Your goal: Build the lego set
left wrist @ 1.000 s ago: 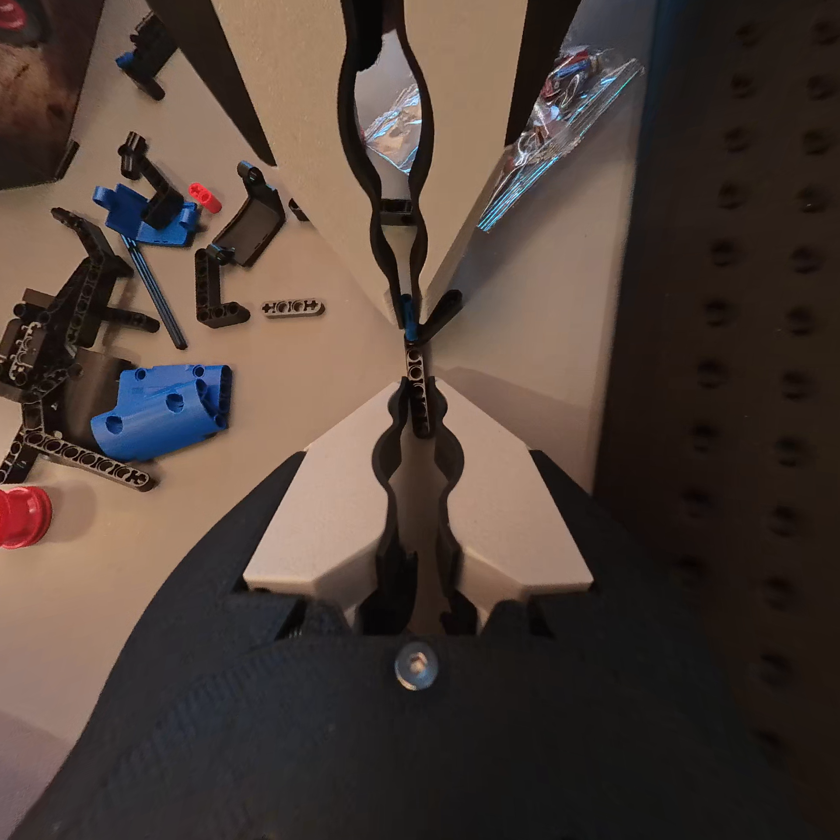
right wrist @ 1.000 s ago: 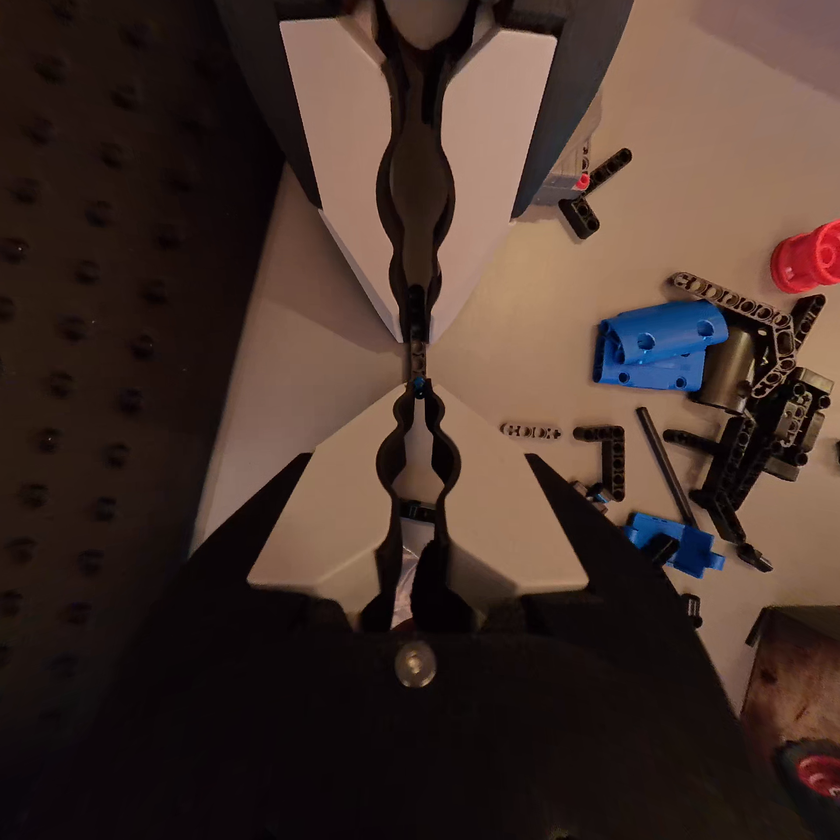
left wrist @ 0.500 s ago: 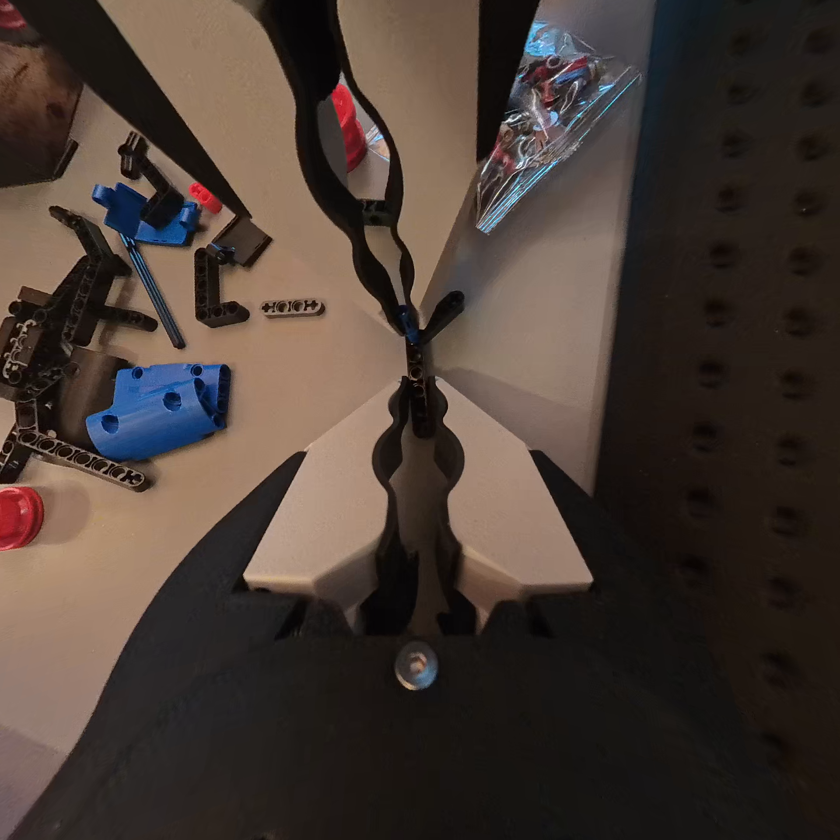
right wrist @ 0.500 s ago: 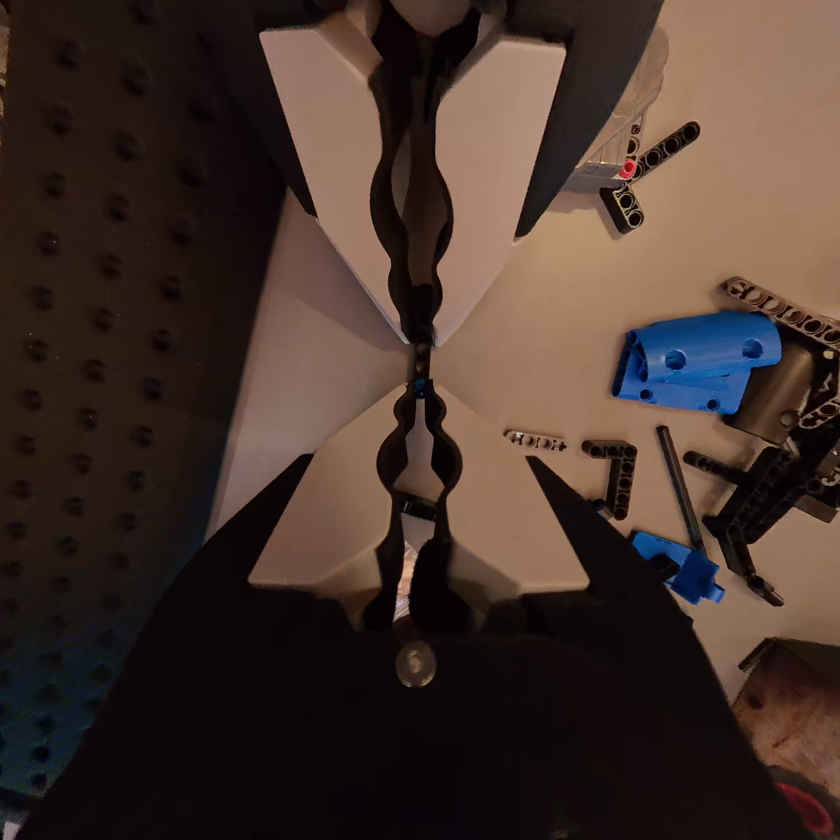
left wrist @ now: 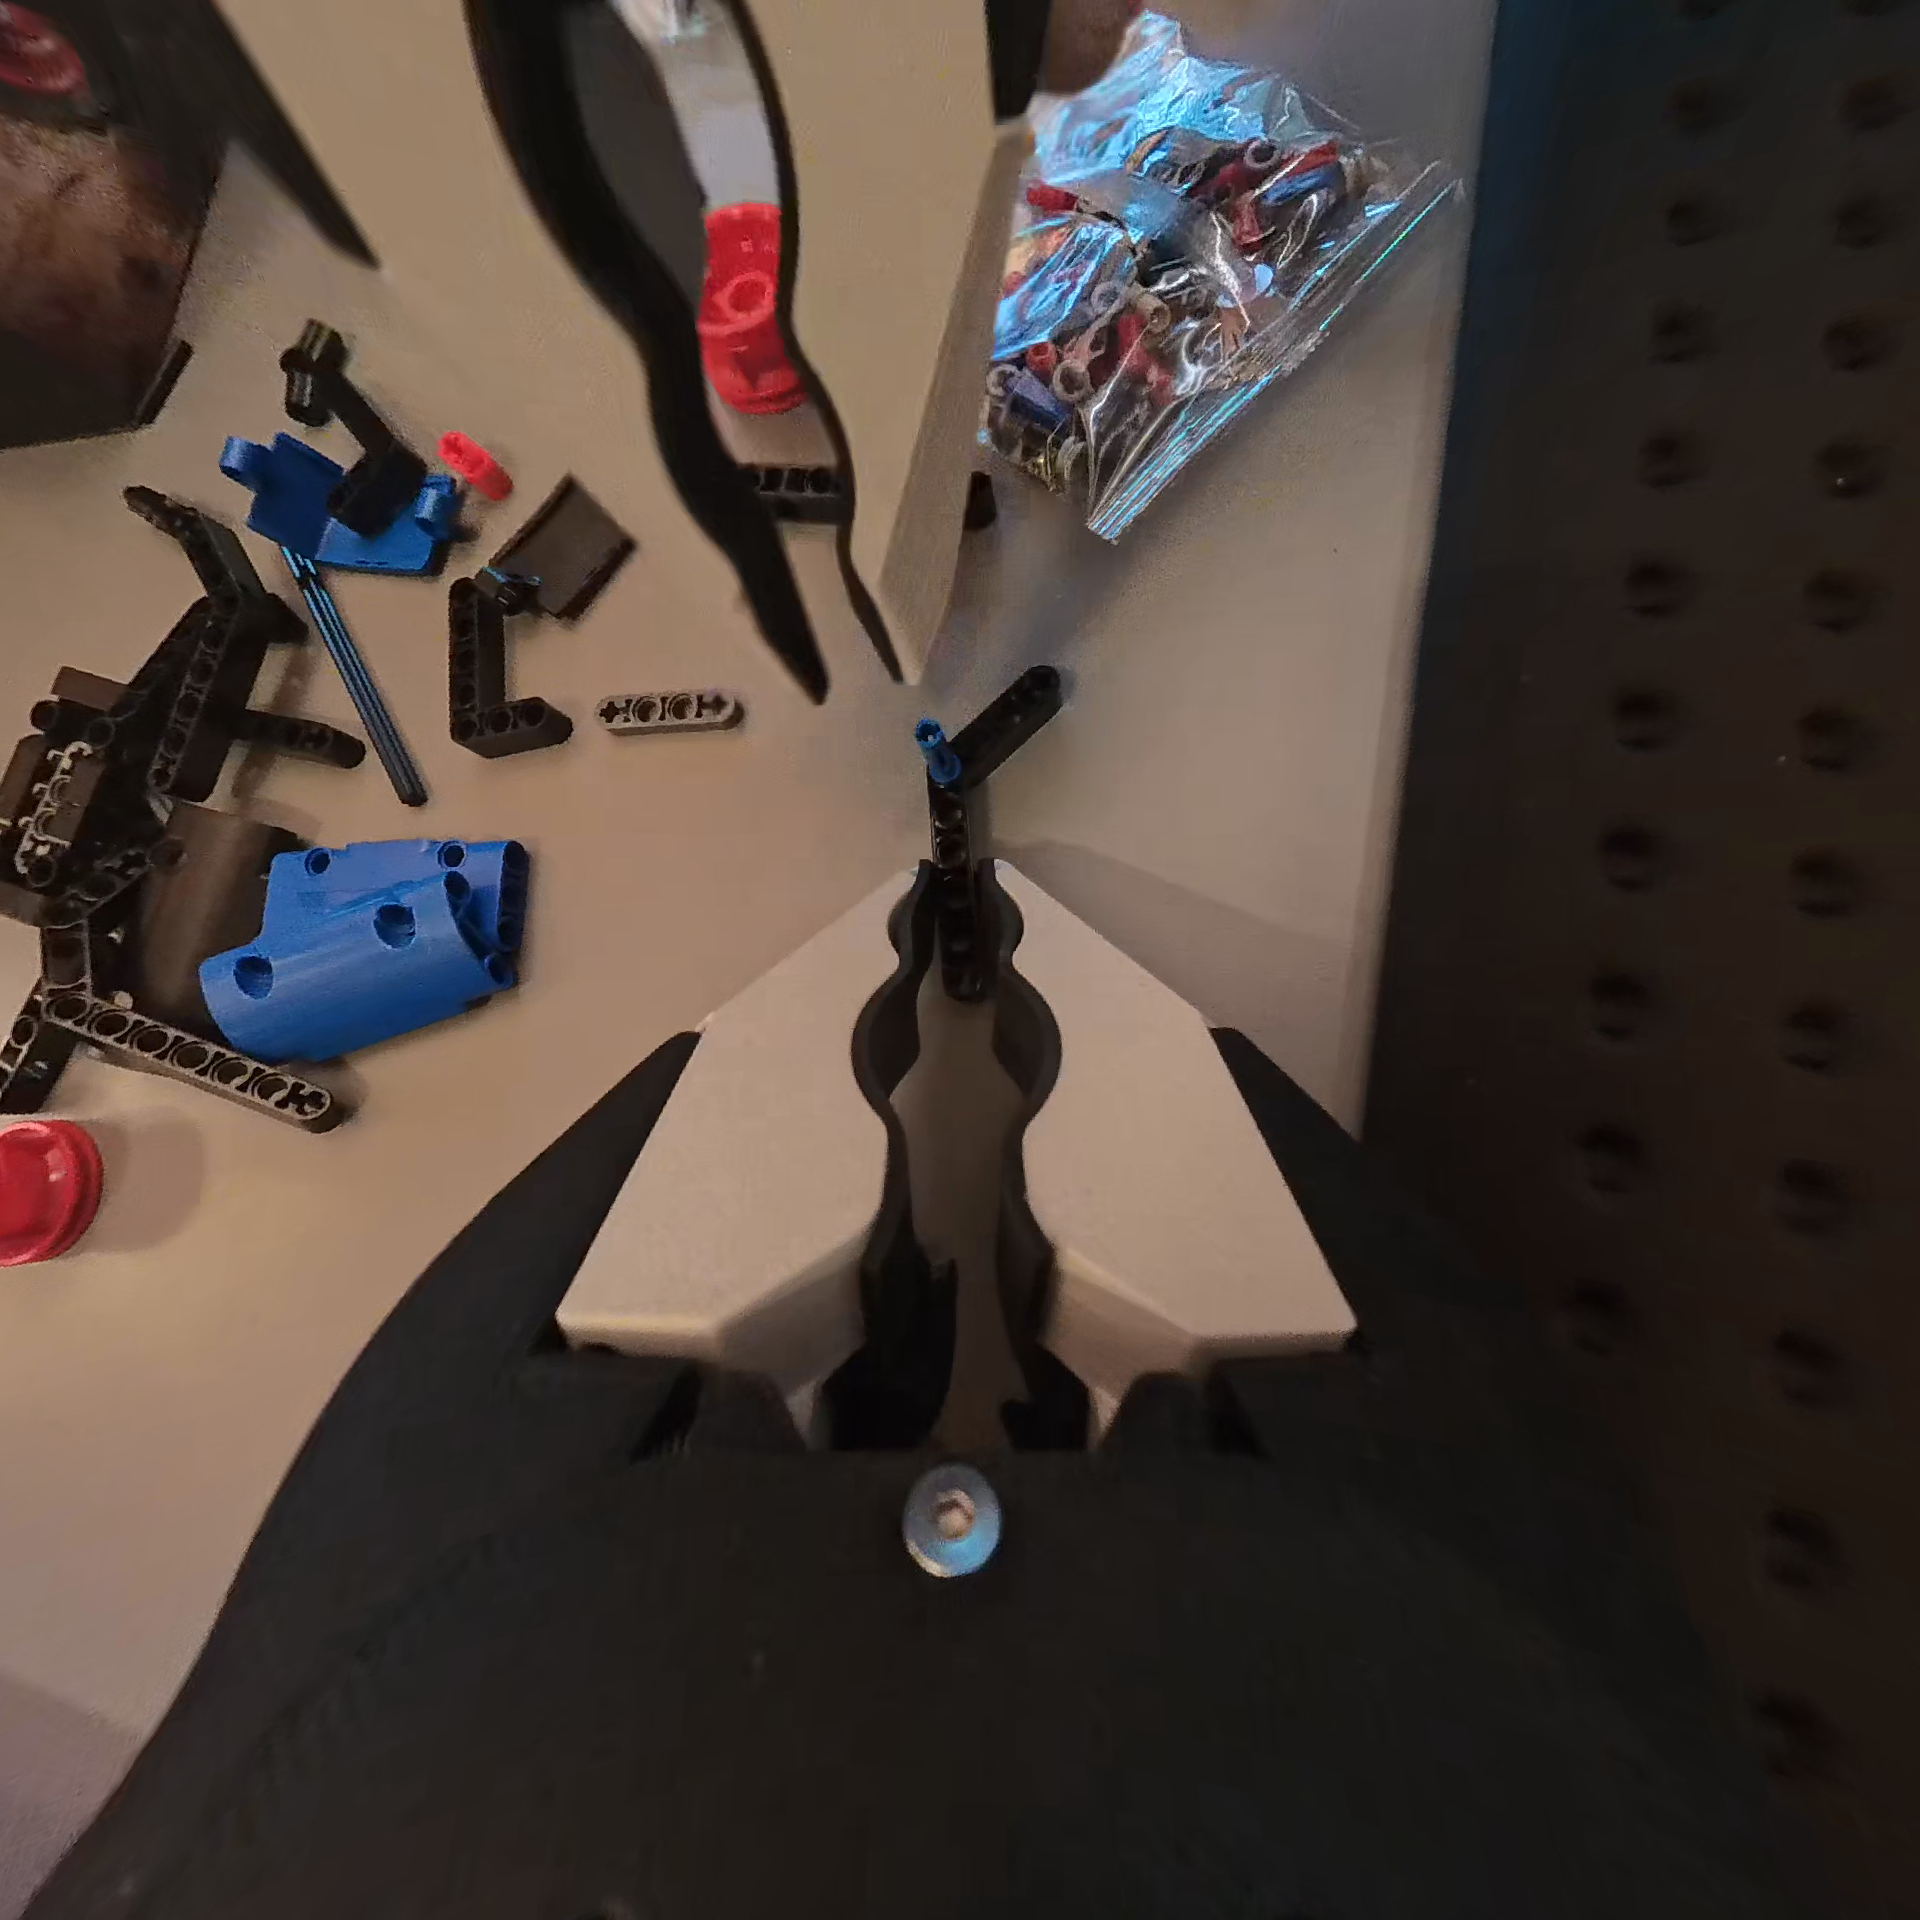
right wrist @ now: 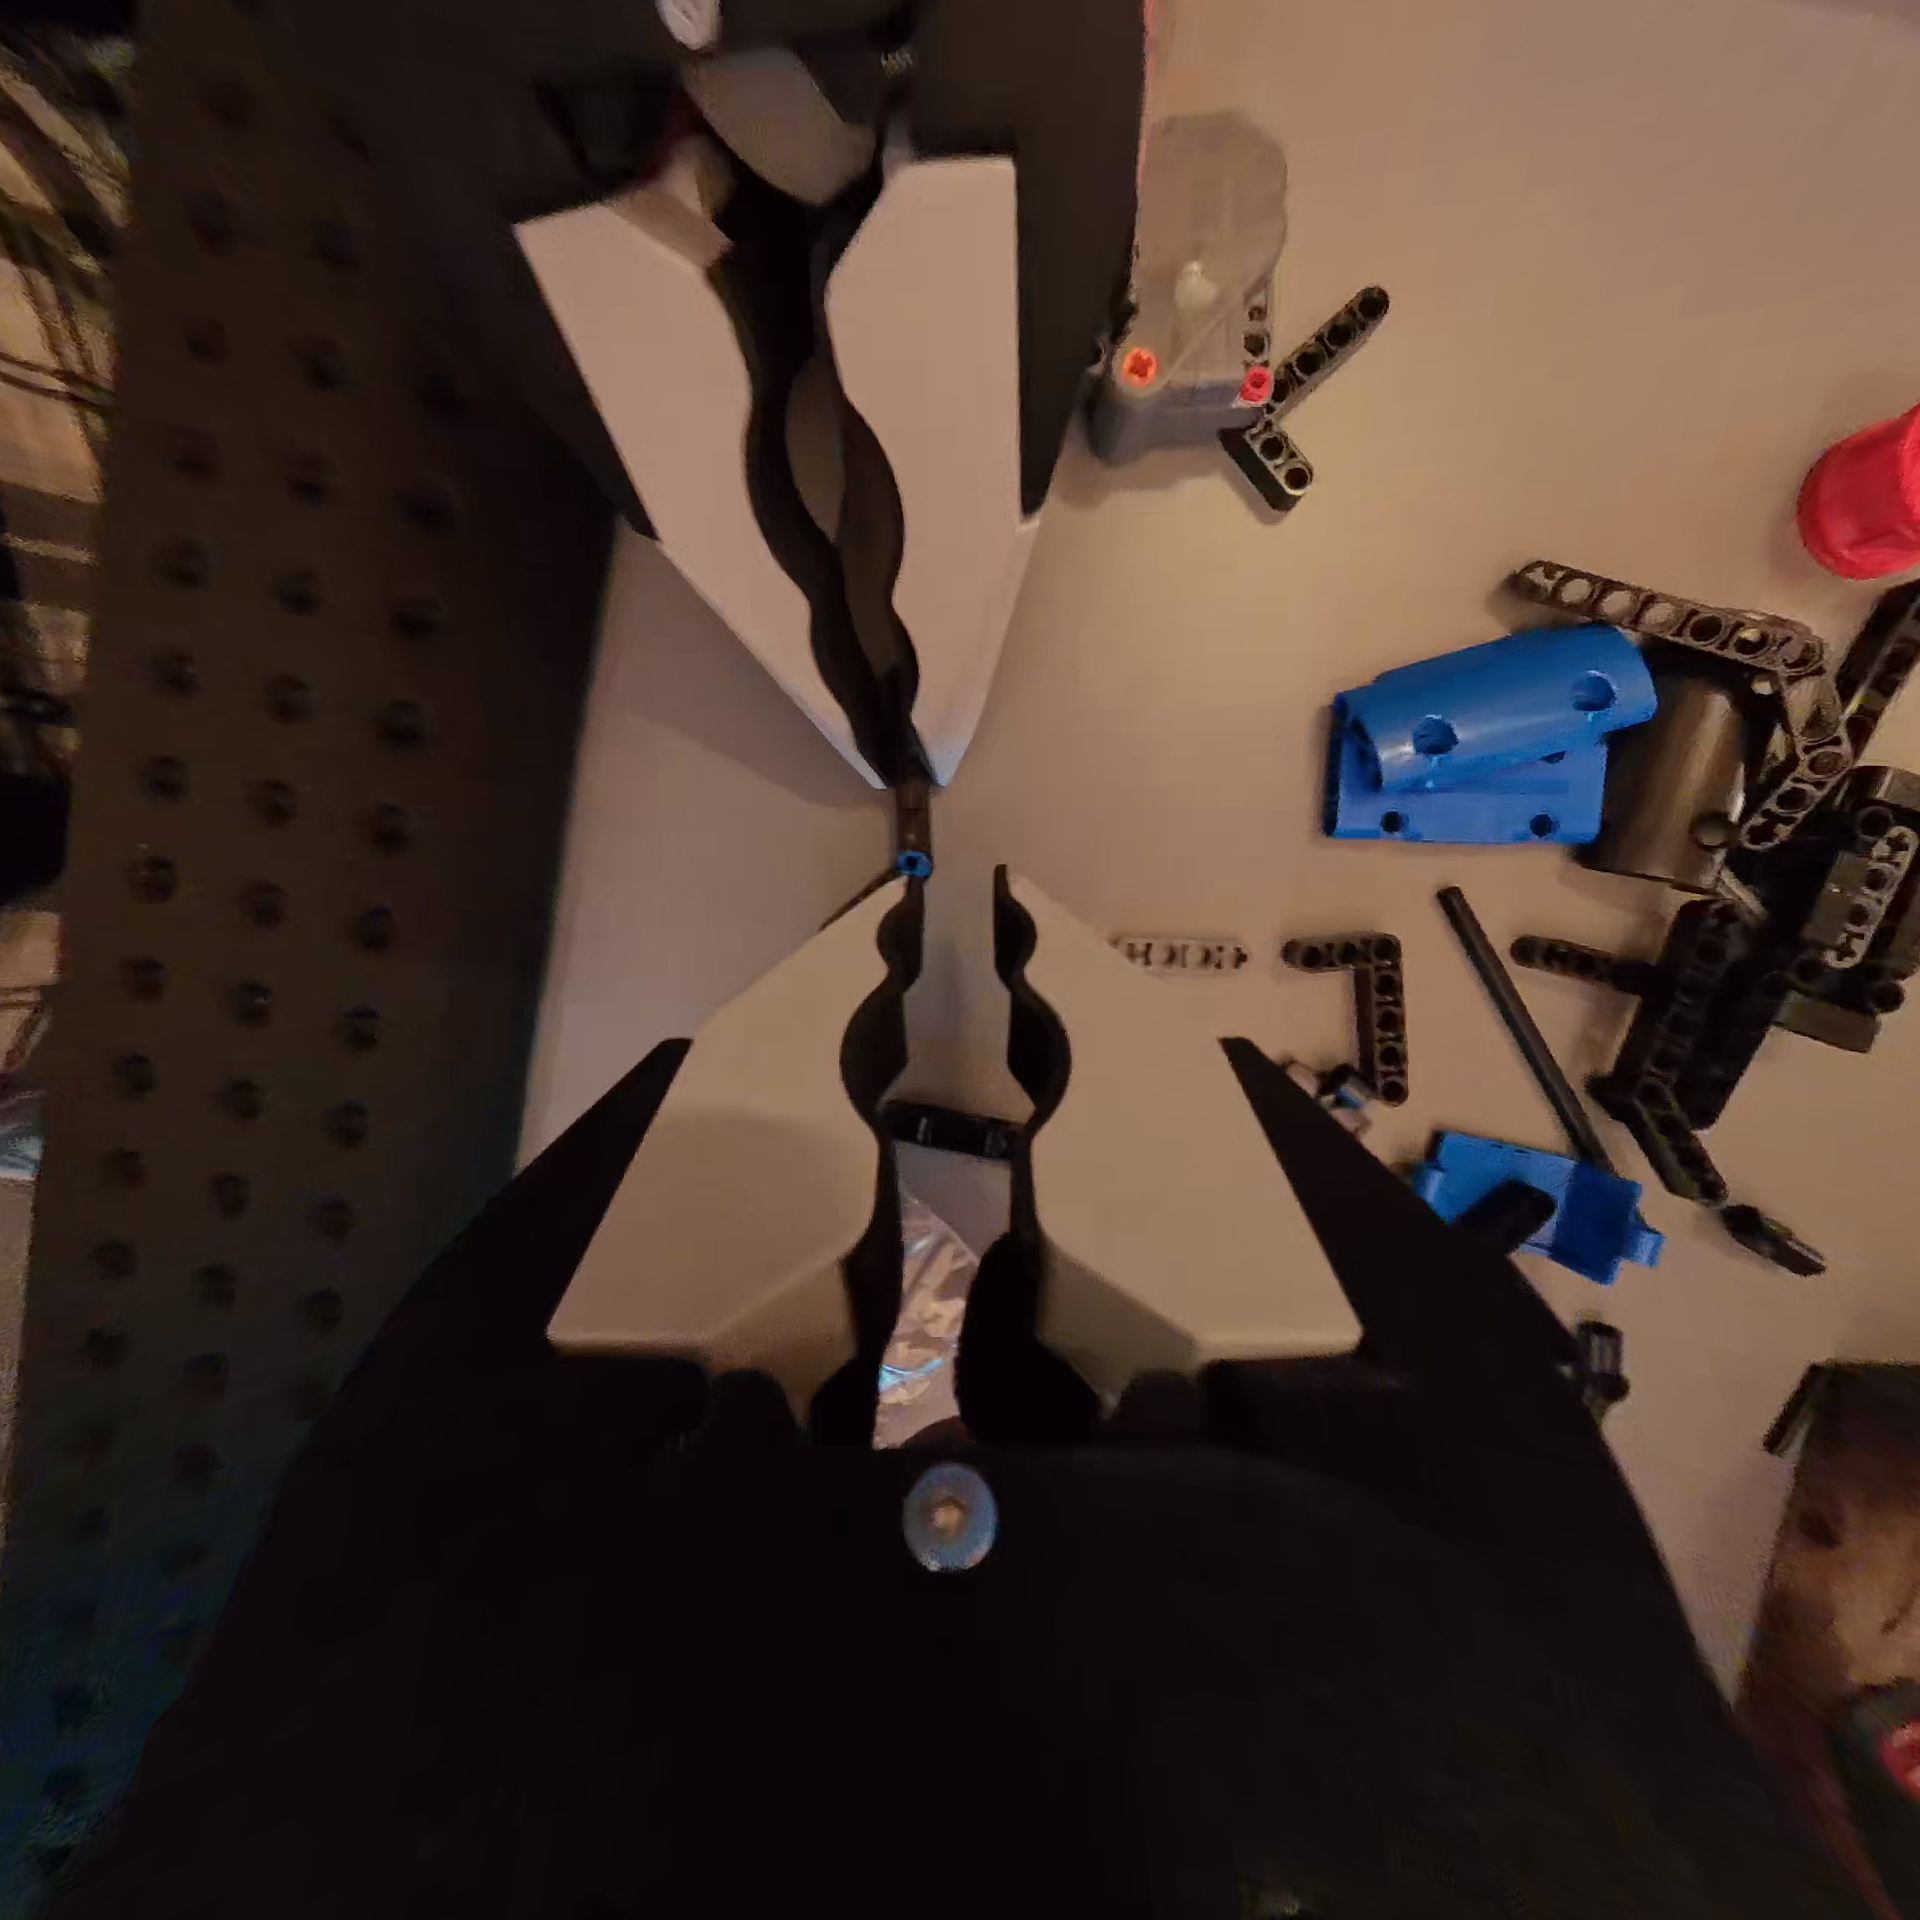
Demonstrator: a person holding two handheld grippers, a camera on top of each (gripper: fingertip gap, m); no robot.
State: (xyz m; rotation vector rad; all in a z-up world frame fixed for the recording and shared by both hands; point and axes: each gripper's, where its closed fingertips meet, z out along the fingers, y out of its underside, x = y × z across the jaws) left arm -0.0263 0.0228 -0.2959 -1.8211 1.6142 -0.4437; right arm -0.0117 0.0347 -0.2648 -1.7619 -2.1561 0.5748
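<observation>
My left gripper (left wrist: 951, 873) is shut on a bent black beam (left wrist: 956, 925) and holds it above the beige table. A blue pin (left wrist: 935, 750) sticks out of the beam's far end. My right gripper (right wrist: 958, 883) is open and empty, its jaws a little apart, just short of the pin (right wrist: 912, 861). It also shows in the left wrist view (left wrist: 857, 665), tips apart and clear of the pin. The left gripper (right wrist: 909, 774) faces it in the right wrist view, with the beam (right wrist: 914, 816) in its tip.
Loose parts lie to one side: a blue panel (left wrist: 364, 945), a black L beam (left wrist: 488, 675), a thin grey beam (left wrist: 670, 710), a black assembly (left wrist: 125, 727), red hubs (left wrist: 743, 312). A parts bag (left wrist: 1195, 312) lies by the dark perforated board (left wrist: 1714, 935). The black assembly (left wrist: 125, 727) sits 15 centimeters or so from the ends of my right fingers. Look for it in the right wrist view (right wrist: 1778, 965) too.
My right gripper was shut on the blue pin at the beam's end. It has opened, let go and drawn back. The pin stays in the beam, which the left gripper still holds.
</observation>
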